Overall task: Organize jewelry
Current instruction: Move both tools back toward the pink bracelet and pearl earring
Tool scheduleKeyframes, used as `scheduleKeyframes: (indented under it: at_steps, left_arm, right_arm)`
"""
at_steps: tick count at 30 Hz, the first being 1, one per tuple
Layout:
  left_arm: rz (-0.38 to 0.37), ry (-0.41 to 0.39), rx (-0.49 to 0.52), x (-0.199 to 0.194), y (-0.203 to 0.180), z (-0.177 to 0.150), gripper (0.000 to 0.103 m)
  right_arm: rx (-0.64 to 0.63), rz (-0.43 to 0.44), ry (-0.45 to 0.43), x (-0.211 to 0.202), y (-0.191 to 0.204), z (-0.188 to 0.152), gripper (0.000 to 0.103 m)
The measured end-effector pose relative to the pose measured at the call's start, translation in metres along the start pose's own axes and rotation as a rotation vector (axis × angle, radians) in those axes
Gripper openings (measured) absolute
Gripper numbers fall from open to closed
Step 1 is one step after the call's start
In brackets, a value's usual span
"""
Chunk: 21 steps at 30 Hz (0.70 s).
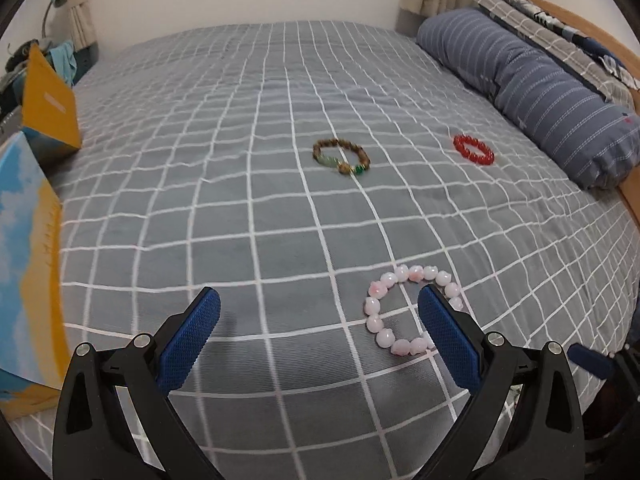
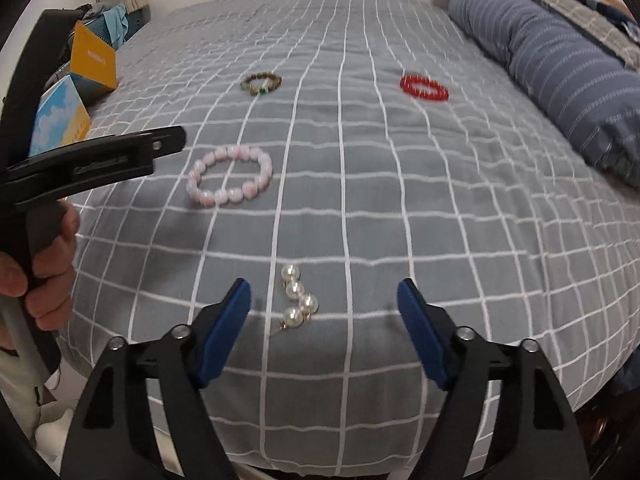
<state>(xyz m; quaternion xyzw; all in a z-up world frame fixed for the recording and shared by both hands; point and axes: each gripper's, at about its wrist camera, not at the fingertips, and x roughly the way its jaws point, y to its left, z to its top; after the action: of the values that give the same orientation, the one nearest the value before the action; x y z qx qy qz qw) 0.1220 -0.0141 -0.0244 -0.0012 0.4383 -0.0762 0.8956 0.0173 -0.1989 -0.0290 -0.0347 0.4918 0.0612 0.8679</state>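
A pink bead bracelet [image 1: 408, 312] [image 2: 230, 180] lies on the grey checked bedspread [image 1: 248, 140]. My left gripper [image 1: 318, 300] is open and empty just above the bed; its right finger overlaps the bracelet's near right side. A brown and green bead bracelet [image 1: 341, 156] [image 2: 261, 83] lies mid-bed. A red bead bracelet [image 1: 473, 149] [image 2: 424, 87] lies nearer the pillow. My right gripper [image 2: 324, 296] is open and empty, with pearl earrings [image 2: 298, 300] on the bed between its fingers, nearer the left one. The left gripper's body [image 2: 92, 160] shows at the left of the right wrist view.
An open box with yellow and sky-blue panels [image 1: 36, 220] [image 2: 76, 100] stands at the bed's left edge. A blue striped pillow [image 1: 540, 92] [image 2: 560, 72] lies along the right, by a wooden headboard [image 1: 592, 36]. Clutter and a lamp [image 1: 56, 4] sit beyond the far left corner.
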Motion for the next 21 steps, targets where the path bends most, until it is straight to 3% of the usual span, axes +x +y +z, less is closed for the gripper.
scheduleKeyframes:
  at_steps: [8, 10, 12, 16, 21]
  left_arm:
    - [0.014, 0.021, 0.003, 0.017, -0.002, -0.006, 0.095]
    - [-0.002, 0.044, 0.004, 0.022, -0.002, -0.008, 0.091]
    - [-0.019, 0.084, -0.001, 0.029, 0.0, -0.008, 0.078]
    - [-0.016, 0.091, -0.005, 0.031, 0.003, -0.008, 0.065]
    - [-0.049, 0.102, 0.002, 0.03, 0.003, -0.007, 0.036]
  right_arm:
    - [0.018, 0.046, 0.036, 0.011, 0.002, -0.004, 0.048]
    - [0.018, 0.052, 0.04, 0.012, 0.003, -0.005, 0.044]
    - [0.022, 0.057, 0.042, 0.013, 0.004, -0.006, 0.043]
    - [0.034, 0.063, 0.046, 0.013, 0.002, -0.006, 0.035]
    - [0.035, 0.056, 0.049, 0.013, 0.001, -0.005, 0.023]
